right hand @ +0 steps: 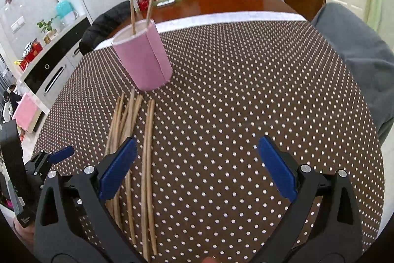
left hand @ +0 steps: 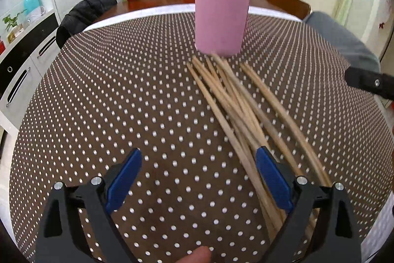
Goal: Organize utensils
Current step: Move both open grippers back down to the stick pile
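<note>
Chopsticks: a loose bundle of pale wooden chopsticks (left hand: 236, 105) lies flat on the dotted worktop (left hand: 123, 95), fanned and partly crossed, far ends just short of the pink holder (left hand: 220, 19); two more already stand upright inside it
Handling: likely light, stiff and thin; smooth enough to roll or slip; lying flush on the cloth, so hard to get under; best taken mid-length, one or a pair from the outer edge of the pile, where nothing overlaps
Left gripper (left hand: 198, 176): jaws spread wide, holding nothing; the right pad sits over the near ends of the bundle
Right gripper (right hand: 197, 164): jaws released and empty; the outermost sticks (right hand: 147, 164) lie between the pads, nearer the left one
Holder: upright, light-looking; may tip if knocked
Surroundings: grey sleeve (right hand: 357, 53) at the right; chair, red boxes and a can well behind; nothing blocks the route to the holder
</note>
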`<state>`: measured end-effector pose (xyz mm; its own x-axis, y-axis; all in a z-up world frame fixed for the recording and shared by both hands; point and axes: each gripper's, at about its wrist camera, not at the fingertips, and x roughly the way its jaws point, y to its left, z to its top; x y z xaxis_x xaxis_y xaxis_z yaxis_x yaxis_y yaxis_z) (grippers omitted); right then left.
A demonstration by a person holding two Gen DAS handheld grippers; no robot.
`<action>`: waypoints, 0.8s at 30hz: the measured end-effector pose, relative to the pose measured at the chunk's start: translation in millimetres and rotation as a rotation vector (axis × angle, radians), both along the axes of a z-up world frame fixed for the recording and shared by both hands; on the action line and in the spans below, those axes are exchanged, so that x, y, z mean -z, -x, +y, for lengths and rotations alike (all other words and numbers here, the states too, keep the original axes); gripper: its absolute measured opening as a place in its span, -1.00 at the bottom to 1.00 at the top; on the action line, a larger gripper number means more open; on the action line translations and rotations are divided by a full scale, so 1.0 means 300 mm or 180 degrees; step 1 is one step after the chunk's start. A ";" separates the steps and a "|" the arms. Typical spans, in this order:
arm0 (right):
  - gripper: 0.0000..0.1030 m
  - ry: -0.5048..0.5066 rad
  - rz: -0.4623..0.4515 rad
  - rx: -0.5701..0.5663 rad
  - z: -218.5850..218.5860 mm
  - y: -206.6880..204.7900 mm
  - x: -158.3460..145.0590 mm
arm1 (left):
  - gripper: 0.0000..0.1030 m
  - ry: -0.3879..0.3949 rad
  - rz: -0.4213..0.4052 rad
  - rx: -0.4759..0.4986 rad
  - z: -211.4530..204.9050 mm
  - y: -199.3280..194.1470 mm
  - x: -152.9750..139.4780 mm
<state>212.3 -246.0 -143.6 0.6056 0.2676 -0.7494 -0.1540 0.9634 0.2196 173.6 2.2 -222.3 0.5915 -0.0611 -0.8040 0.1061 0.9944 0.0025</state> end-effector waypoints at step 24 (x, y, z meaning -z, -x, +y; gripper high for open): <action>0.88 0.0842 0.0347 -0.0721 0.176 0.043 0.181 | 0.79 -0.0107 0.0073 -0.0083 0.058 -0.001 0.039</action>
<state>199.4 -193.4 -197.9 0.4659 0.1740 -0.8676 -0.3595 0.9331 -0.0059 173.8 19.5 -234.2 0.5738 -0.0184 -0.8188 0.0805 0.9962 0.0340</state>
